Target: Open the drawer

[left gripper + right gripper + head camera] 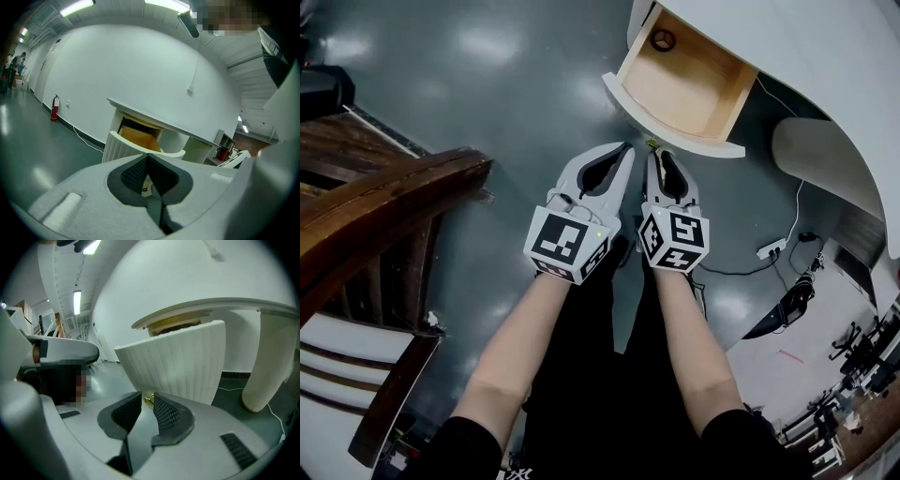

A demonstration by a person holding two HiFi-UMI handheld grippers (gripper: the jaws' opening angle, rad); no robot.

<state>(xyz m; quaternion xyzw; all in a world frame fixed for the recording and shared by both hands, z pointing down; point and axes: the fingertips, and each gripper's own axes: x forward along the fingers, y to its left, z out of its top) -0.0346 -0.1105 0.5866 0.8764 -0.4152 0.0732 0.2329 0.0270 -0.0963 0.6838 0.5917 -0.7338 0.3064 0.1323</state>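
The wooden drawer point(686, 86) stands pulled out of the white desk point(825, 56), and its curved ribbed front point(178, 363) faces me. Both grippers hang side by side just in front of it. My left gripper point(626, 150) is shut with its fingertips meeting and nothing between them; in the left gripper view point(148, 157) the open drawer point(140, 139) lies straight ahead. My right gripper point(656, 156) has a narrow gap between its pads. A small brass knob point(149, 399) on the drawer front shows at that gap, just past the tips point(147, 394), not pressed by the pads.
A dark ring point(663, 39) lies in the drawer's back corner. A dark wooden chair point(384, 211) stands at the left. A white desk leg point(268, 376) rises to the right of the drawer. Cables and a power strip point(772, 249) lie on the grey floor at the right.
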